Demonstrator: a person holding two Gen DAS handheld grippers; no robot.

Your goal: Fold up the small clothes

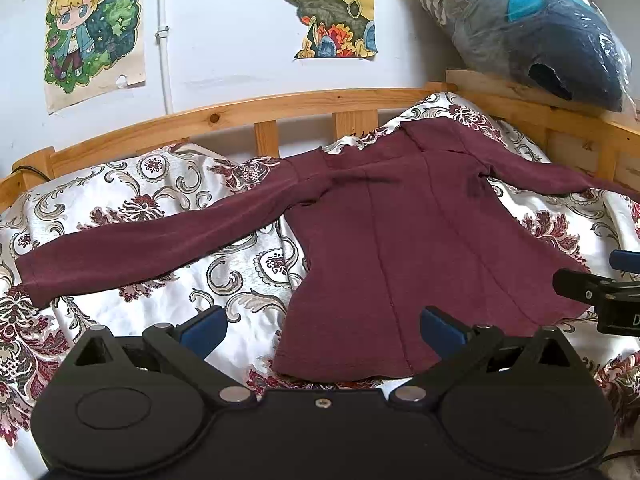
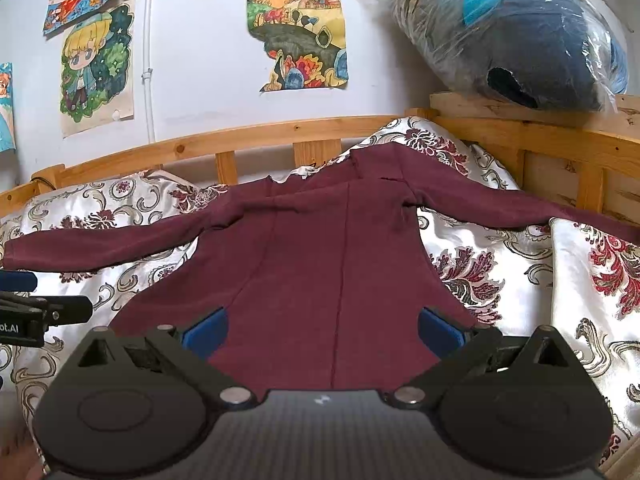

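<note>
A small maroon long-sleeved top [image 1: 392, 248] lies spread flat on the patterned bedspread [image 1: 152, 196], both sleeves stretched out sideways, hem toward me. My left gripper [image 1: 322, 332] is open and empty, just in front of the hem's left corner. My right gripper [image 2: 322, 330] is open and empty, over the hem's middle; the top [image 2: 320, 248] fills the view ahead of it. The right gripper also shows at the right edge of the left wrist view [image 1: 600, 292]. The left gripper shows at the left edge of the right wrist view [image 2: 36, 312].
A wooden bed rail [image 1: 280, 108] runs along the back and right side. A plastic-wrapped bundle of dark bedding [image 1: 552, 40] sits on the right rail. Posters [image 1: 92, 28] hang on the white wall behind.
</note>
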